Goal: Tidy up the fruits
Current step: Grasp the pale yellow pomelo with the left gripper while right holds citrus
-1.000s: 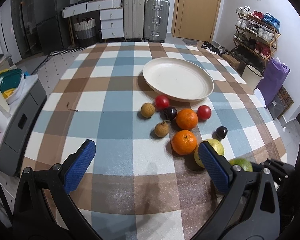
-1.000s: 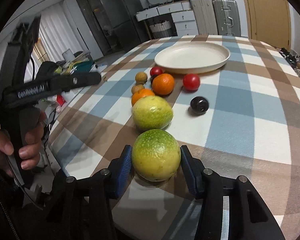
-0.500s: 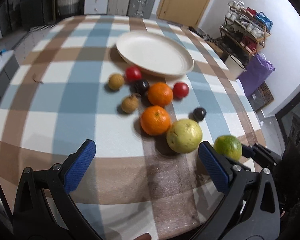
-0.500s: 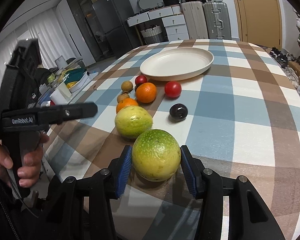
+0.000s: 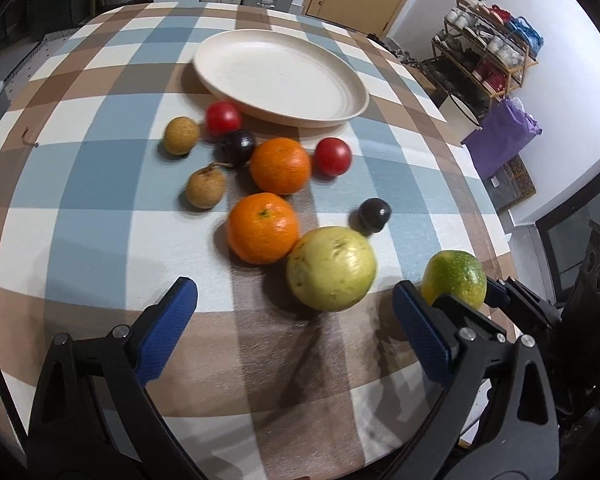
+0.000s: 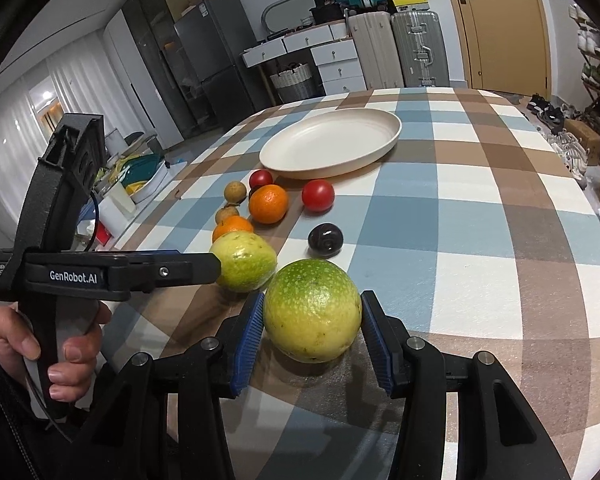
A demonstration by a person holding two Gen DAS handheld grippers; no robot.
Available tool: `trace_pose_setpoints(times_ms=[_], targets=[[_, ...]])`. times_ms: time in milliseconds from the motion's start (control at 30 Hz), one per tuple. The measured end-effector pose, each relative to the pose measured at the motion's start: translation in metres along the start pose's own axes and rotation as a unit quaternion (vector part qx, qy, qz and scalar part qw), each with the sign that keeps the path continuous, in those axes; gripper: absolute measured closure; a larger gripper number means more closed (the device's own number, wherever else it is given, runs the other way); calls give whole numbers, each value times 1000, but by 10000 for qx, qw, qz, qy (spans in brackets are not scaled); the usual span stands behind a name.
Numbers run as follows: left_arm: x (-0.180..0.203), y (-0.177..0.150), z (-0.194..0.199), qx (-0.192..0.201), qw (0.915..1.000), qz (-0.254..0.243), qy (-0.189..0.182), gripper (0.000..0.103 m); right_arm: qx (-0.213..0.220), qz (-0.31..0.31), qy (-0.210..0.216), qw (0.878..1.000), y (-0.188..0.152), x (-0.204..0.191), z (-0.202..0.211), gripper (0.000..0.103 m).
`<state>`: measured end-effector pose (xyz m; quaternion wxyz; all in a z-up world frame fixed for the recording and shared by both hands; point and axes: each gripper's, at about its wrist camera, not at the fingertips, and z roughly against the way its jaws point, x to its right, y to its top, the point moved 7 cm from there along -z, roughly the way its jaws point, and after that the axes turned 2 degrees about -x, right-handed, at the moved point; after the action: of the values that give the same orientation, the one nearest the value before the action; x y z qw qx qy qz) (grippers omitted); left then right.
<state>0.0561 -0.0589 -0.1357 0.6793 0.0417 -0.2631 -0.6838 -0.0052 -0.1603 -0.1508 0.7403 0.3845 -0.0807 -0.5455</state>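
My right gripper [image 6: 313, 300] is shut on a mottled green round fruit [image 6: 312, 316], both blue pads against its sides, just above the checked tablecloth. My left gripper [image 5: 292, 286] points down at a pale yellow-green fruit [image 5: 332, 268] just beyond its fingertips. Its jaws are wide and closing, and the pads touch nothing. Behind lie two oranges [image 5: 263, 228] [image 5: 280, 166], two red fruits [image 5: 333, 157] [image 5: 223, 118], two dark fruits [image 5: 375, 215] [image 5: 237, 147] and two brown ones [image 5: 205, 187] [image 5: 181, 135]. Nothing lies in the cream plate [image 5: 340, 112].
The table's near edge curves just below both grippers. A person's hand [image 6: 60, 360] holds the left gripper's handle at the left. Off the table's right side stand a shoe rack [image 5: 488, 52] and a purple bag [image 5: 504, 136]. Suitcases [image 6: 416, 48] and drawers stand behind.
The left gripper has come down and tipped toward the fruits, so the yellow-green fruit now sits close to its tips. The right gripper keeps its hold on the green fruit.
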Motion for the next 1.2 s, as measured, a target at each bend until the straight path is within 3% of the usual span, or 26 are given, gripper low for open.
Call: trace_pose_setpoints(times_ms=[133, 267, 333, 367, 467, 700, 900, 1200], targets=[[11, 5, -6, -48, 10000, -51, -47, 10, 18, -46, 33, 10000, -1, 3, 2, 54], [18, 9, -15, -146, 9998, -84, -96, 23, 38, -100, 71, 9999, -1, 6, 3, 54], [19, 9, -18, -143, 9998, -69, -118, 23, 60, -131, 73, 9999, -1, 9, 4, 54], [20, 10, -18, -123, 9998, -52, -155, 27, 71, -133, 71, 9999, -1, 9, 5, 54], [19, 12, -21, -163, 9993, -1, -333, 54, 107, -139, 87, 9998, -1, 11, 7, 54], [16, 8, -21, -118, 9979, 122, -624, 55, 110, -184, 100, 9997, -3, 14, 8, 54], [26, 4, -11, -41, 9976, -113, -683, 55, 172, -131, 57, 9997, -1, 13, 12, 54], [23, 16, 43, 410, 9949, -108, -918, 55, 360, -101, 51, 9993, 16, 6, 20, 54]])
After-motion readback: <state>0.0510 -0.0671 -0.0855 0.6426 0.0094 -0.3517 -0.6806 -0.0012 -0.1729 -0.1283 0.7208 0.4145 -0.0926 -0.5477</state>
